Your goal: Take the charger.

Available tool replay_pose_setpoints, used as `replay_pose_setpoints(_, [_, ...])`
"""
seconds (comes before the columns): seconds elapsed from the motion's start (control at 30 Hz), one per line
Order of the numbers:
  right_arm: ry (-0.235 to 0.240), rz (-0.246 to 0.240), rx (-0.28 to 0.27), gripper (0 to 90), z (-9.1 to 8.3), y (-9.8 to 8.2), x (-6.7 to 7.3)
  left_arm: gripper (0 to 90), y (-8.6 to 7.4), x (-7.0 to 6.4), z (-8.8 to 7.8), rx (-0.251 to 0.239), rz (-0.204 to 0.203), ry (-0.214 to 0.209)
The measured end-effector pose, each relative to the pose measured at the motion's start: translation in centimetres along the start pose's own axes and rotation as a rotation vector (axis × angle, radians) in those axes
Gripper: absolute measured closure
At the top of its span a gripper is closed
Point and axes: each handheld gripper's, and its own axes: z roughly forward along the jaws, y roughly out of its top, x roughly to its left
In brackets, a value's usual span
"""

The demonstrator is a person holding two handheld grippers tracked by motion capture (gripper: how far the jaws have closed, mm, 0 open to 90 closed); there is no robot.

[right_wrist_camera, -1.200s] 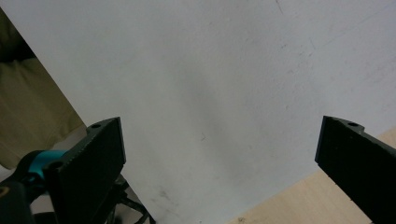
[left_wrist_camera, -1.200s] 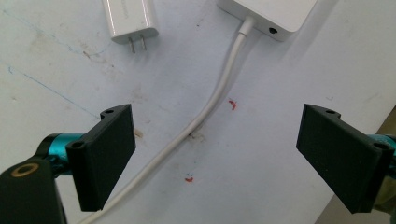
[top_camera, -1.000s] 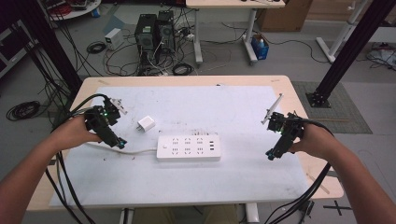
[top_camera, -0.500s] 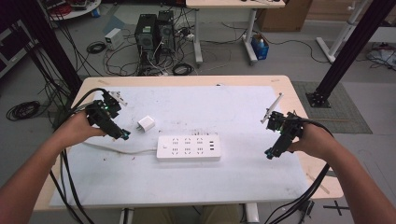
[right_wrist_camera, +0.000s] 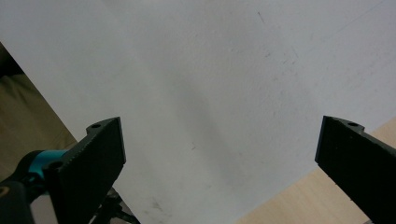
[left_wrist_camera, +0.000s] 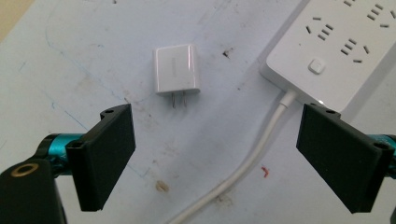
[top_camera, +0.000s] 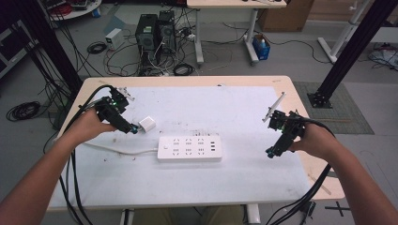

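Note:
A small white plug adapter [top_camera: 147, 124] [left_wrist_camera: 176, 69] lies flat on the white mat, its two prongs pointing toward my left gripper. My left gripper [top_camera: 133, 129] [left_wrist_camera: 229, 158] hovers just short of it, jaws wide open and nothing between them. A white power strip [top_camera: 189, 148] [left_wrist_camera: 345, 42] lies in the middle of the mat, with its white cable [top_camera: 112, 149] [left_wrist_camera: 254, 154] running off to the left. At the right side of the mat my right gripper [top_camera: 271, 152] [right_wrist_camera: 219, 168] is held open above bare mat.
The white mat [top_camera: 244, 117] covers most of the wooden table [top_camera: 300, 101]. A thin white strip [top_camera: 275, 106] sticks up by the right hand. Black cables [top_camera: 75, 183] trail off the table's near corners. Computers and cords sit on the floor beyond.
My left gripper has moved right and slightly forward toward the plug adapter. The right gripper has stayed in place.

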Motion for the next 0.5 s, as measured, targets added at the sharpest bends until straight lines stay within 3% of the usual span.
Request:
replay_pose_setpoints(0.23, [-0.007, -0.004, -0.004, 1.0, 0.3, 0.2, 0.1, 11.8, 0.5, 0.5, 1.5, -0.040, -0.025, 0.026])
replay_pose_setpoints(0.5, [-0.010, -0.001, -0.002, 1.0, 0.3, 0.1, 0.0, 11.8, 0.8, 1.0, 3.8, -0.026, -0.034, 0.009])
